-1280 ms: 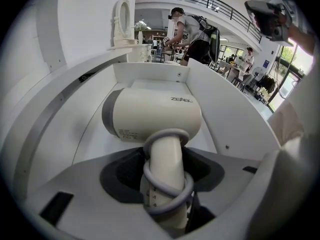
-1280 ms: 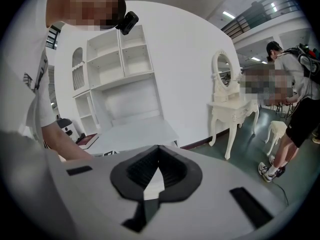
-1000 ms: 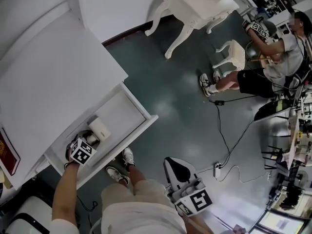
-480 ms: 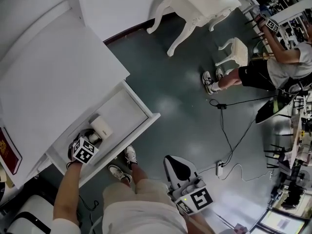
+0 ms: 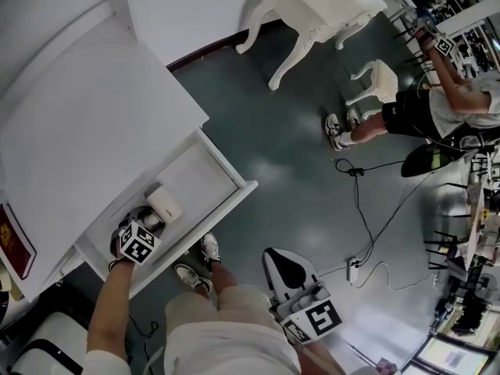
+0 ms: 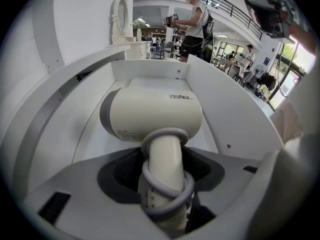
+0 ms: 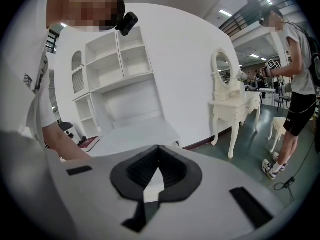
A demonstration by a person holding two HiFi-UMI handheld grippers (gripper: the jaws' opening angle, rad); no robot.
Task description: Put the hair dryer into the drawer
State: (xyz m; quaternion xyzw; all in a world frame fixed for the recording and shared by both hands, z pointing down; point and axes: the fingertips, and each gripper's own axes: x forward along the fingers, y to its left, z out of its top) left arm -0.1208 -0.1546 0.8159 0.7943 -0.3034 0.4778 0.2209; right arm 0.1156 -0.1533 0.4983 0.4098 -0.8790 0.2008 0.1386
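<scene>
A cream hair dryer [image 5: 162, 204] lies inside the open white drawer [image 5: 232, 200], its barrel resting on the drawer floor. In the left gripper view the hair dryer [image 6: 150, 115] points toward the drawer's back wall [image 6: 150, 69], and a grey cord is wound round its handle. My left gripper [image 5: 145, 223] reaches down into the drawer, and its jaws [image 6: 162, 186] are shut on that handle. My right gripper [image 5: 283, 262] hangs by my waist over the floor, away from the drawer. Its pads [image 7: 152, 184] meet with nothing between them.
The drawer juts out from a white desk [image 5: 86, 123]; a red book [image 5: 12, 244] lies at the desk's left edge. My shoes [image 5: 205, 250] stand under the drawer front. A white dressing table [image 5: 312, 6], a stool [image 5: 376, 83], another person [image 5: 437, 108] and floor cables [image 5: 359, 217] are to the right.
Both grippers and the hair dryer have kept still. The other person at the right has raised an arm and shifted a little.
</scene>
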